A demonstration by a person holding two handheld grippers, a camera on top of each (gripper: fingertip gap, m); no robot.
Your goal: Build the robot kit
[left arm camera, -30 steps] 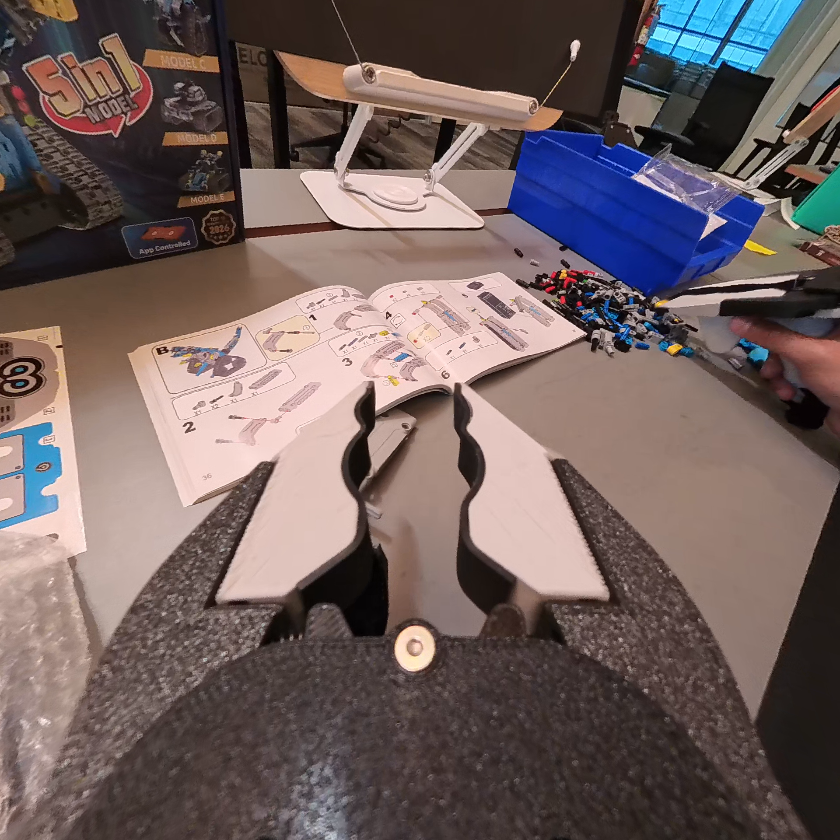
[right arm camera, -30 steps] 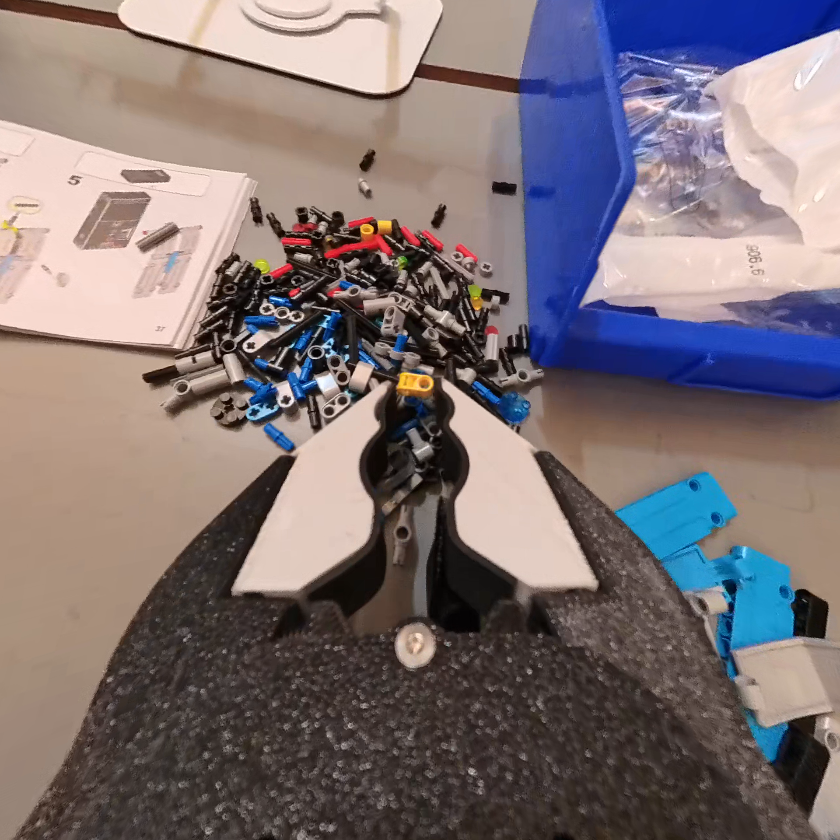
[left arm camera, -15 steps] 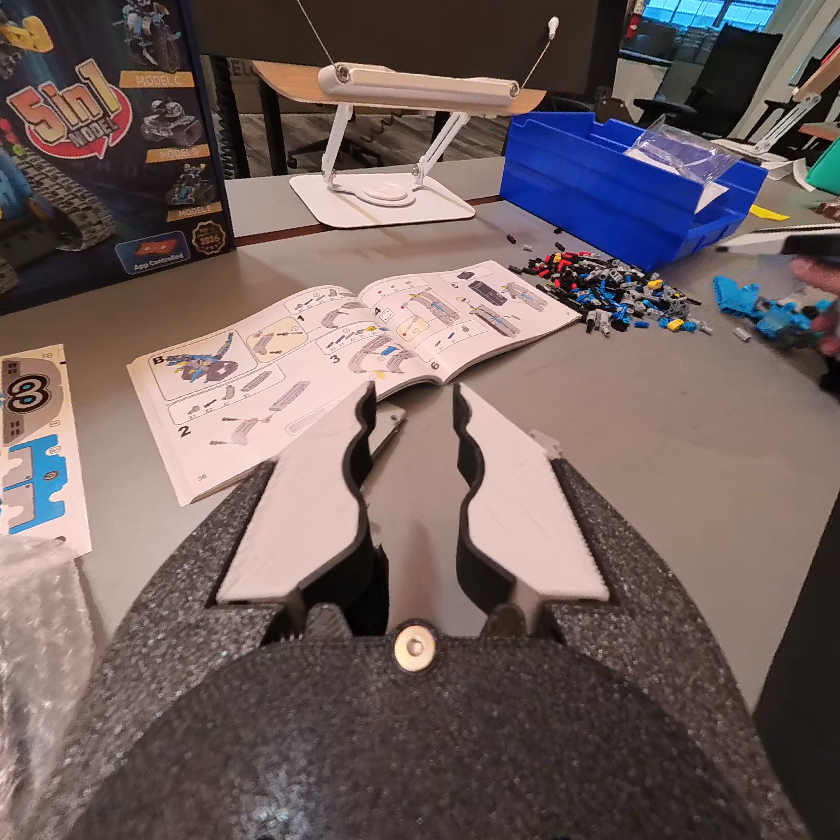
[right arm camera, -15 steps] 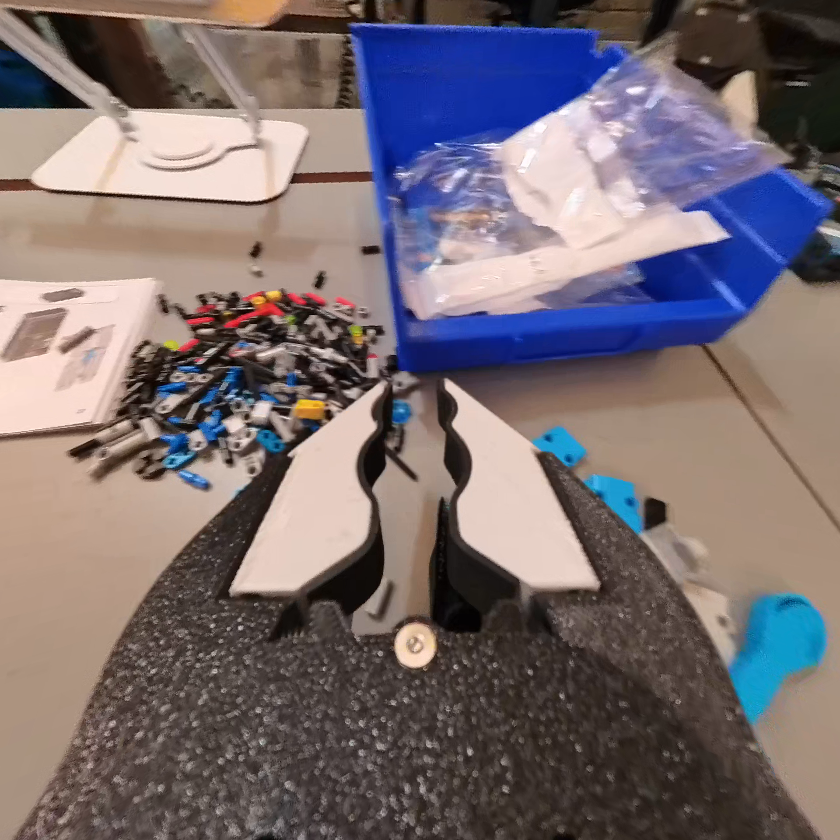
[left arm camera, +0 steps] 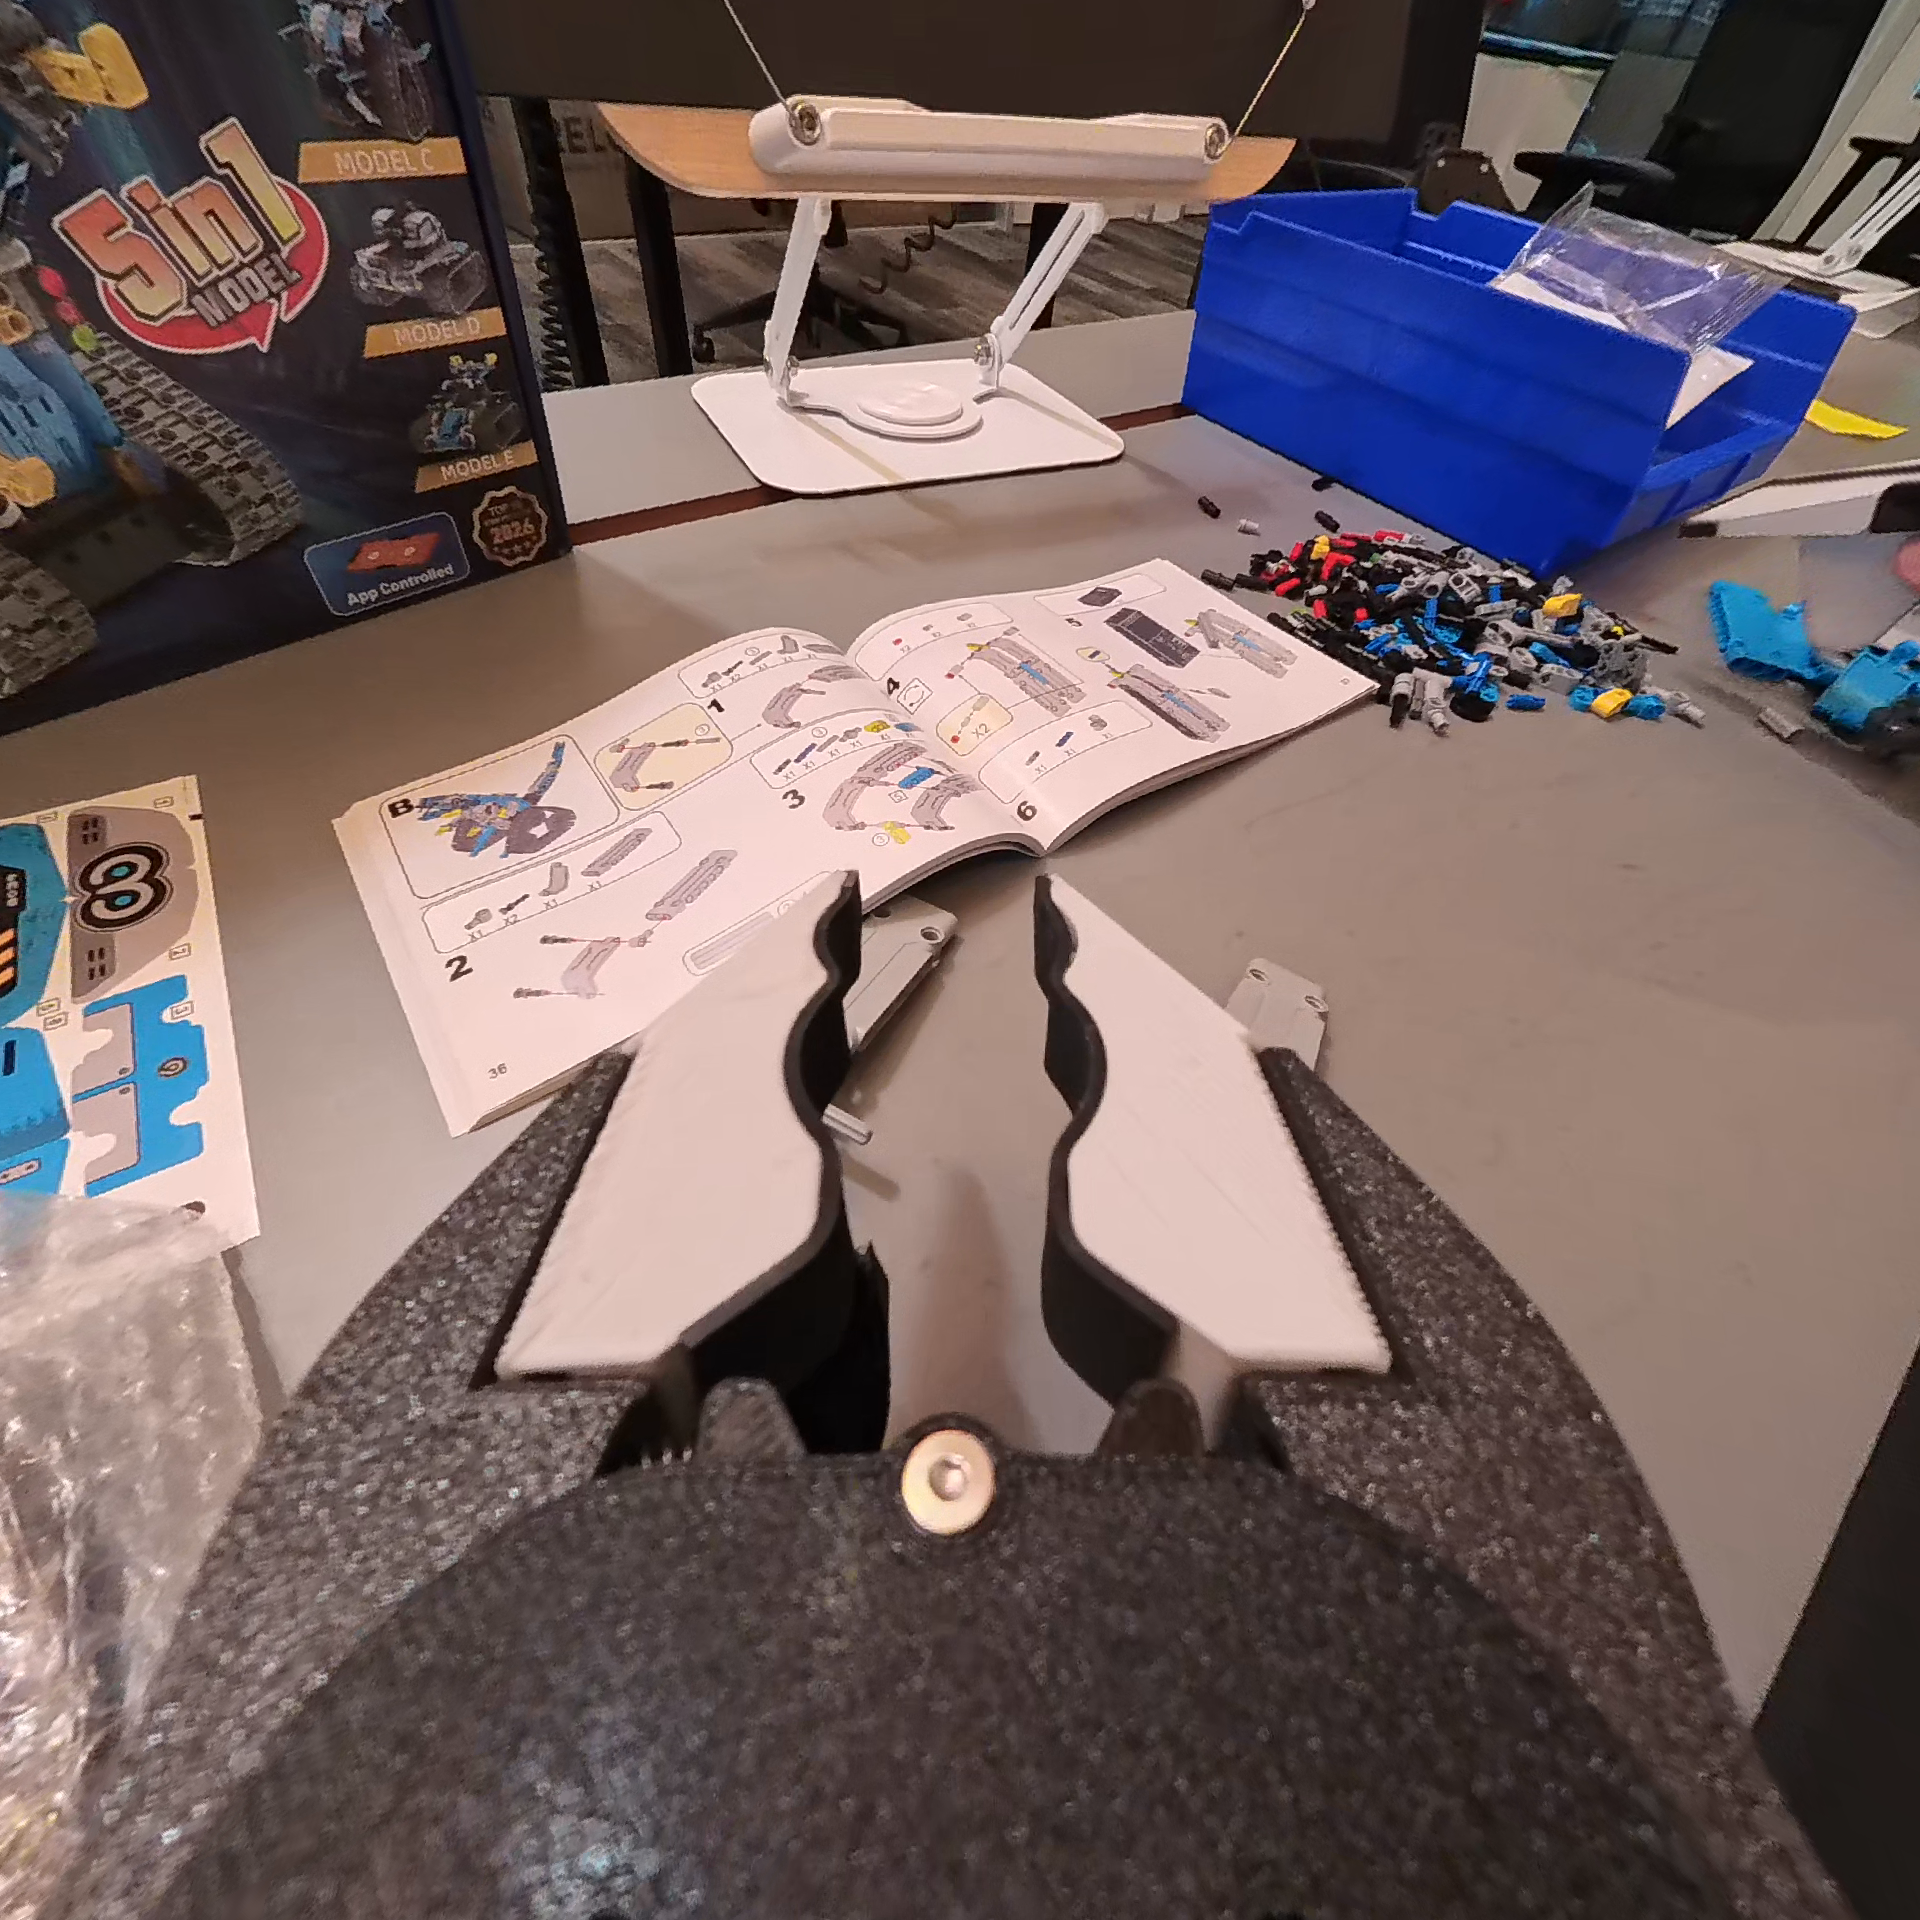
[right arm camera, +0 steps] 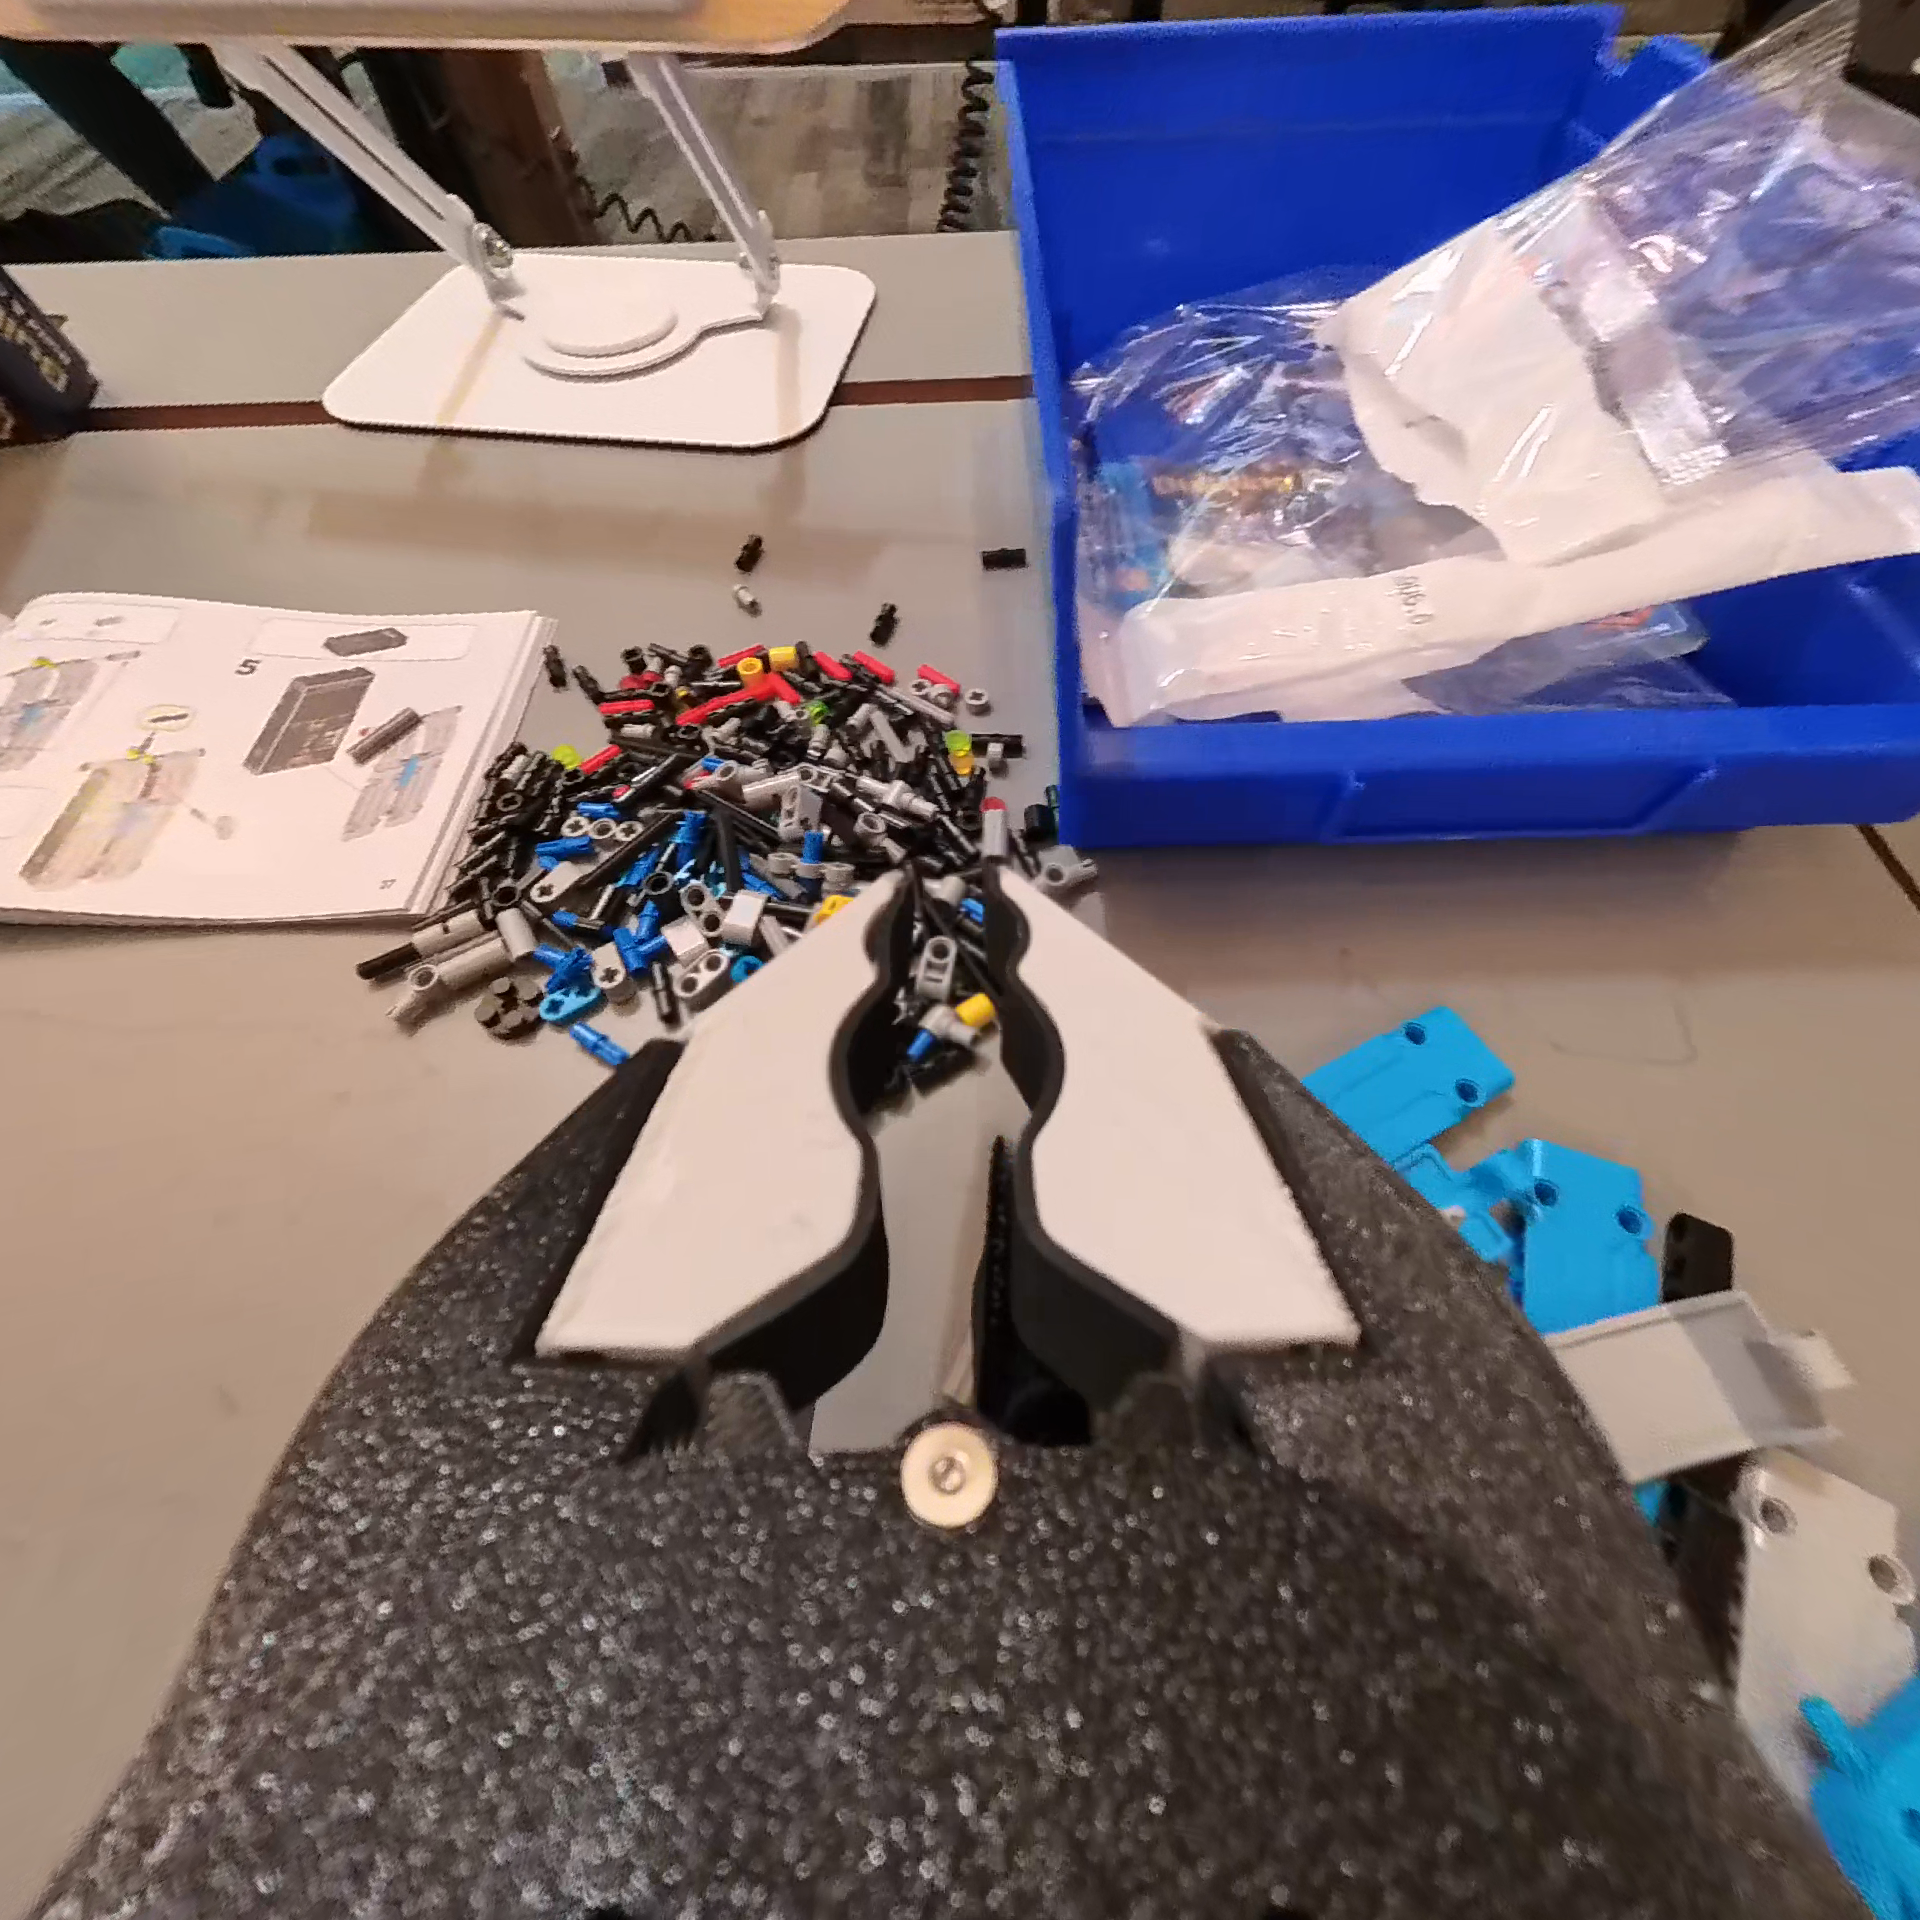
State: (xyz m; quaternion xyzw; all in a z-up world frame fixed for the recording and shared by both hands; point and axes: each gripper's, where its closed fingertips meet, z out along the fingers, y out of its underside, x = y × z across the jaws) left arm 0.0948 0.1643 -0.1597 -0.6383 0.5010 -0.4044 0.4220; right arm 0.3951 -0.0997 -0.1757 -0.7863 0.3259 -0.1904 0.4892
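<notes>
My left gripper is open and empty, low over the grey table just in front of an open instruction booklet. A flat grey part lies under its left finger, and another grey part lies to the right. My right gripper hangs over the near right edge of a pile of small black, grey, blue and red parts. Its jaws are only narrowly apart, and I see no part gripped between them. The pile also shows in the left wrist view.
A blue bin holding plastic bags stands right of the pile. Light-blue panels and a grey panel lie by my right gripper. A white stand, the kit box, a sticker sheet and bubble wrap are around. Left tips to right tips: about 40 cm.
My right gripper swung up and right toward the bin, then came back over the pile's near edge, with its jaws narrower now. My left gripper has barely moved.
</notes>
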